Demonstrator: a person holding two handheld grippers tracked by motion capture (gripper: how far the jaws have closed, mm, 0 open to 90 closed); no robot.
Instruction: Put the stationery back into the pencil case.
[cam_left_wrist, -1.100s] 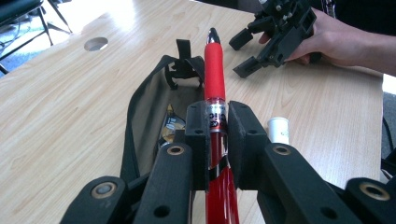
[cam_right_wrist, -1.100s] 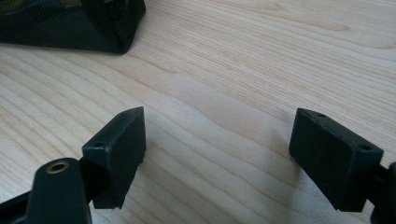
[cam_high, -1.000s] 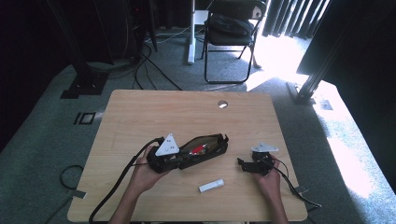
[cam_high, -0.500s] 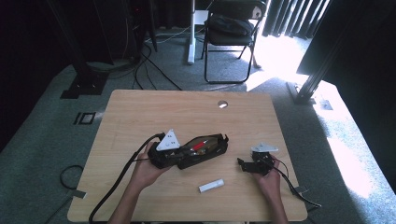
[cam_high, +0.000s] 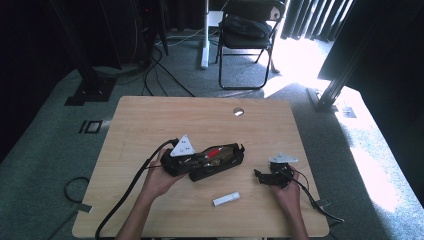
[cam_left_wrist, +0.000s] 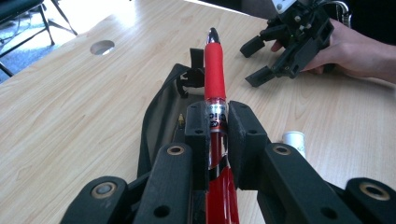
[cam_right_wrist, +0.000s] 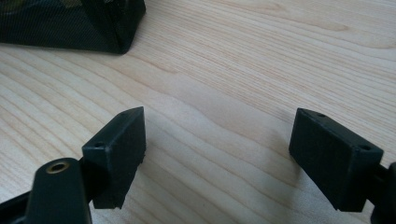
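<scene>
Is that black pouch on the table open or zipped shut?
Open. In the left gripper view the black pouch gapes along its top, its inside showing beneath the red pen that the left gripper holds over it.

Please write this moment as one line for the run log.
left gripper: shut on red pen, over black pouch | right gripper: open, empty | white tube: on table

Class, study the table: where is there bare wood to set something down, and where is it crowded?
Bare: the far half of the table, beyond the black pouch up to the round hole; also the near-left corner beside the cable. Crowded: the near middle, where the left gripper holds a red pen over the pouch, the white tube lies, and the right gripper rests.
</scene>
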